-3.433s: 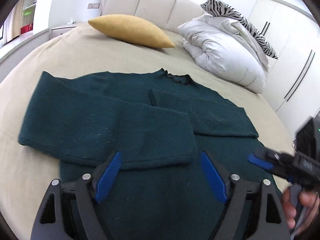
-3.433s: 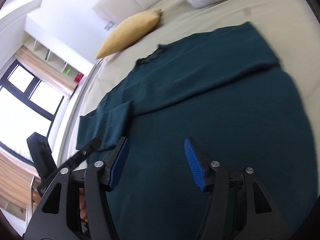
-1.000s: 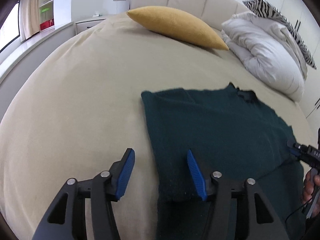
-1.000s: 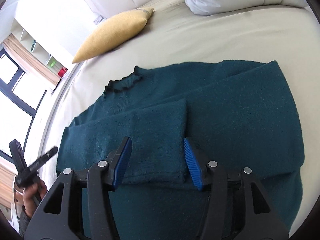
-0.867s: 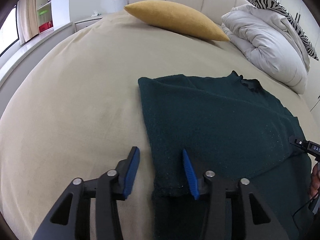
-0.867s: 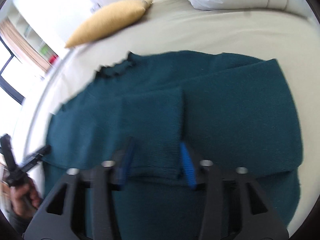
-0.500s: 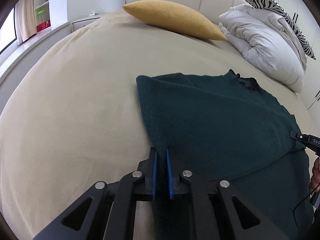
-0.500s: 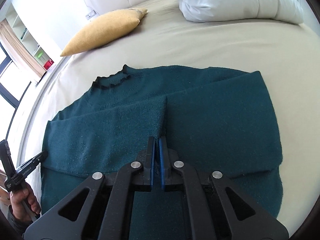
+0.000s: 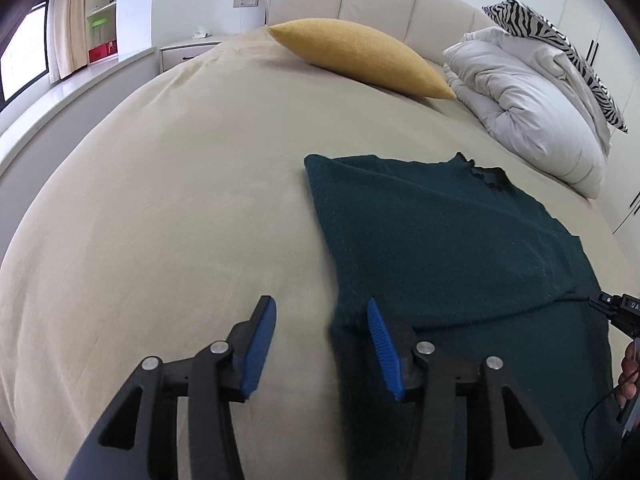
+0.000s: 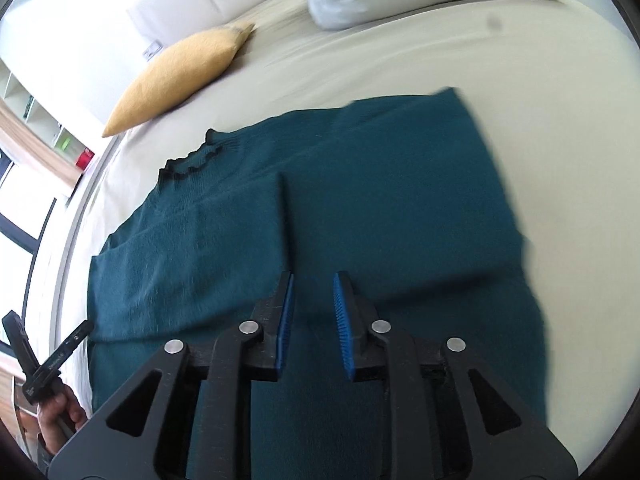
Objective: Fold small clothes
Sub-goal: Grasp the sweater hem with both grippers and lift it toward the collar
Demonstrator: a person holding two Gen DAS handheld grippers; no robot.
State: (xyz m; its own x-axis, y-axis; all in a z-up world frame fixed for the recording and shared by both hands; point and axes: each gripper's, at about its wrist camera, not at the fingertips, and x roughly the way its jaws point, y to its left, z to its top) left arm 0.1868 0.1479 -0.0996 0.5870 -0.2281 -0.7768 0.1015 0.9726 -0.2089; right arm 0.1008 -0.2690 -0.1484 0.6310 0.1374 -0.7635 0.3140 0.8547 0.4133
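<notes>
While its jaws spread apart with nothing pinched, the left gripper [image 9: 320, 344] straddles the left edge of the dark green sweater [image 9: 440, 240]. Over the middle, the right gripper [image 10: 313, 320] opens too, sleeves folded across on the beige bed [image 9: 180, 180].

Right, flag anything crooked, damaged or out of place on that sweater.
Nothing stands out. The dark green sweater lies flat on the bed, both sleeves folded across the chest, their cuffs meeting near the middle. No damage shows, though the sweater's right edge is motion-blurred.
</notes>
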